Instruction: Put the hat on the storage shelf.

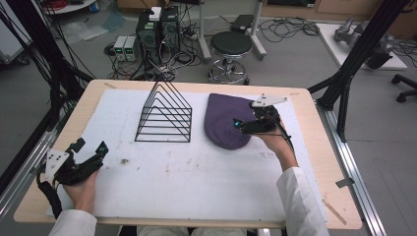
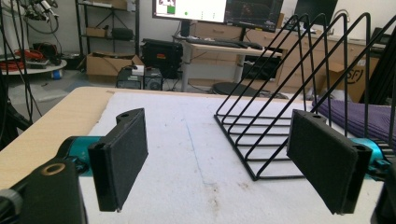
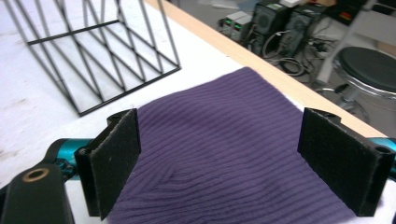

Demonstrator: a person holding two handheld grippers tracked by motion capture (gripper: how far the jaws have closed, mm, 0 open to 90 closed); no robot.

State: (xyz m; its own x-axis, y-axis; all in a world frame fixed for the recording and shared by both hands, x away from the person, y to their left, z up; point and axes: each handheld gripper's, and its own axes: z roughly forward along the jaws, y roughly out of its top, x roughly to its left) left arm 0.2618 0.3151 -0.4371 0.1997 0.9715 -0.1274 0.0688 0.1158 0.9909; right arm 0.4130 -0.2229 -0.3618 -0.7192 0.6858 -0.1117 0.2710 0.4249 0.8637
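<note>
A person seated at a pale wooden counter [image 1: 314,162] covered with a white foam sheet [image 1: 196,182] brings the right claw [image 1: 244,125] low over a purple ribbed knit beanie [image 1: 223,123], which lies flat on the sheet's far right part, just beside a black wire triangular file rack [image 1: 163,114] standing upright at centre. The right gripper view looks along that claw's black padded jaws, set wide apart with the beanie's [image 3: 233,158] ribbed cloth spread between and beneath them; nothing is gripped yet. The left claw [image 1: 88,155] sits well apart at the counter's near left edge, its jaws likewise wide and empty, facing the rack [image 2: 289,107] across bare sheet.

The step in hand appears to be taking hold of the beanie. To do it well, the right claw would likely need to press down so the pads pinch up a fold of the soft knit rather than skate over it, gripping near an edge where the cloth is doubled. The rack stands close on the beanie's left, so any lift should probably go upward first to avoid snagging the wires
</note>
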